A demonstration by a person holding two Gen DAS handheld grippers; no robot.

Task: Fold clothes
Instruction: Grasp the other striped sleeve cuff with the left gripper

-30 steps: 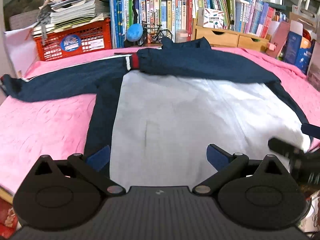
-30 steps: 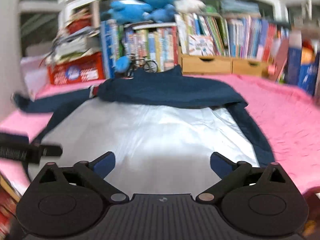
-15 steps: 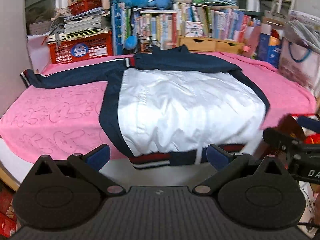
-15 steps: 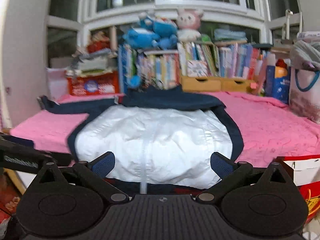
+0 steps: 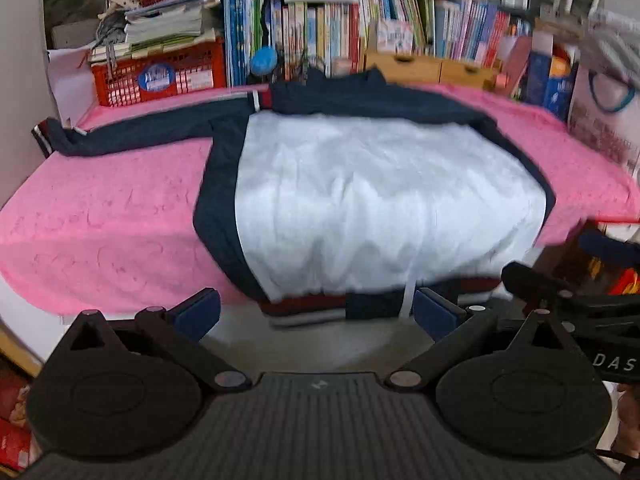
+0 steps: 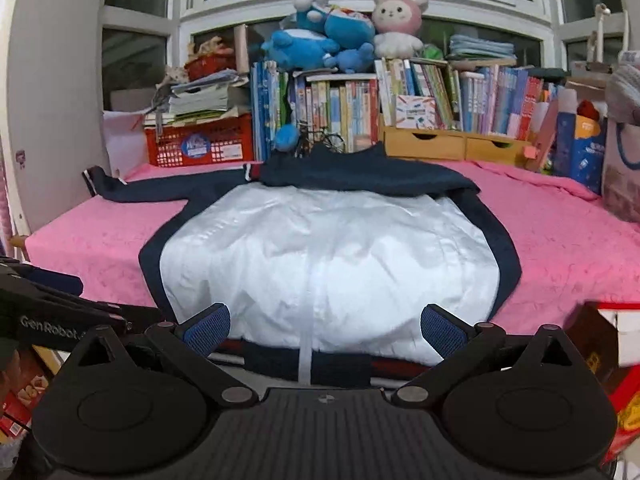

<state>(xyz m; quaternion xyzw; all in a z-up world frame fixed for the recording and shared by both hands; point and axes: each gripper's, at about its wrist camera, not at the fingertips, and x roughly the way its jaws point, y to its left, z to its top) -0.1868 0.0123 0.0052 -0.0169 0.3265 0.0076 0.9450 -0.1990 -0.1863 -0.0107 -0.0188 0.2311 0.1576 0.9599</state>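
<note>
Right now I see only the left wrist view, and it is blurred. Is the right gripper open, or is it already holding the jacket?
Observer: The right gripper is open and grips nothing; the jacket lies flat on the bed in front of it.
Operator: Is the zipper closed? I see only a pale strip at the hem.
Observer: It looks closed. The zipper runs straight down the middle of the white front to the hem.
</note>
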